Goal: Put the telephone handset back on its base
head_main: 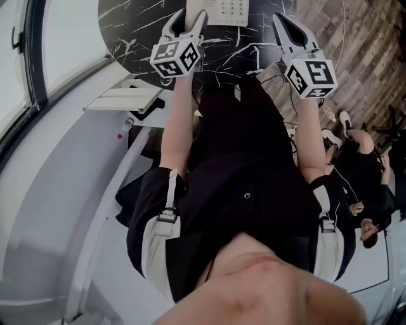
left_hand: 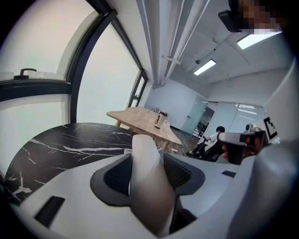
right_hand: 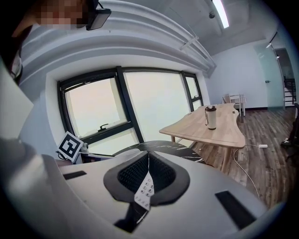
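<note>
1. The white plastic telephone handset (left_hand: 150, 191) stands upright between the pads of the left gripper (left_hand: 147, 161), off its base. It fills the gap from one dark ribbed pad to the other, and the jaws are clamped on it.
2. In the head view the left gripper (head_main: 189, 24) sits at 11 o'clock, over the round black marble table with white veins (head_main: 136, 28). I cannot make out the handset in that view.
3. The white telephone base with a grey keypad (head_main: 229, 11) lies on that table at 12 o'clock, just beyond the left gripper's tips. The frame's top edge cuts it off, so its cradle is out of sight.
4. The right gripper (head_main: 288, 28) is at 1 o'clock, beside the base. In the right gripper view its pads (right_hand: 161, 173) meet at the tips with nothing between them. A strip of the base's keypad shows through the slit below.
5. A pale wooden table (right_hand: 219, 130) stands beyond the marble one, at 2 o'clock in the right gripper view.
6. A lidded beige tumbler (right_hand: 211, 116) stands upright on it. Its contents are hidden.
7. A seated person in dark clothes (head_main: 363, 181) is at 4 o'clock in the head view, on the wood floor.
</note>
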`<control>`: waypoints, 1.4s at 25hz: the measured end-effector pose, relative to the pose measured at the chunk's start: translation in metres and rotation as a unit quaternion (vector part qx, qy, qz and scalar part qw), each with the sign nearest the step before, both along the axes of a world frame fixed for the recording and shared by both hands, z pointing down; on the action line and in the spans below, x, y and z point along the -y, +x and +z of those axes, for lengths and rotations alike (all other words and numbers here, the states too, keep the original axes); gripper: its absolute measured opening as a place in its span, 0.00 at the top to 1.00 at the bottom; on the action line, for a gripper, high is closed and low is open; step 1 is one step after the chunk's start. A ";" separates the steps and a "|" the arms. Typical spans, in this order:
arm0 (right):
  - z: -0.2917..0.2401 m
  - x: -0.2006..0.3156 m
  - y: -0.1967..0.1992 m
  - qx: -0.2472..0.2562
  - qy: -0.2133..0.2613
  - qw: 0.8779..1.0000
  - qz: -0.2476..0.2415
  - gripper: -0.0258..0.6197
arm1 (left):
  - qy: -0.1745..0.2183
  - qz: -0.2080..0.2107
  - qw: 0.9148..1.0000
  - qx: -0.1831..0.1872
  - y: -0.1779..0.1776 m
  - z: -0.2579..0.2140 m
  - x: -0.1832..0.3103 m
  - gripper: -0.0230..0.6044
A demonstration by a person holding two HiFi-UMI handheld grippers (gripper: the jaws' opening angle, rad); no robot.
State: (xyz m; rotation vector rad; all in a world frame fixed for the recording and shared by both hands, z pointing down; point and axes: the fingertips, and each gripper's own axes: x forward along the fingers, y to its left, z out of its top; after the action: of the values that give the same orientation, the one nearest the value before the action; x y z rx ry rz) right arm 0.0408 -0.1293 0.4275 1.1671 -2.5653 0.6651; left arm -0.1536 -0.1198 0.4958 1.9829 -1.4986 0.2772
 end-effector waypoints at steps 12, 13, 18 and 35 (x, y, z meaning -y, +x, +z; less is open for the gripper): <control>0.020 0.014 0.001 -0.021 -0.017 1.000 0.008 0.91 | -0.046 -0.011 0.999 0.018 -0.008 0.064 0.040 0.61; 0.021 0.014 0.002 -0.022 -0.018 1.000 0.008 0.91 | -0.051 -0.014 0.998 0.018 -0.008 0.069 0.042 0.61; 0.024 0.015 0.004 -0.023 -0.022 0.999 0.011 0.91 | -0.062 -0.011 0.997 0.037 -0.006 0.084 0.049 0.60; 0.034 0.013 0.006 -0.021 -0.036 0.999 0.010 0.91 | -0.089 -0.009 0.992 0.089 0.006 0.110 0.047 0.60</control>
State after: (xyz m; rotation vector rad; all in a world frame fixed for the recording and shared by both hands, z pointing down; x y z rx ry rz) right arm 0.0467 -0.1423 0.4619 1.1737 -2.4768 0.7232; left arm -0.1473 -0.1670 0.6055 1.8414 -1.5416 0.5725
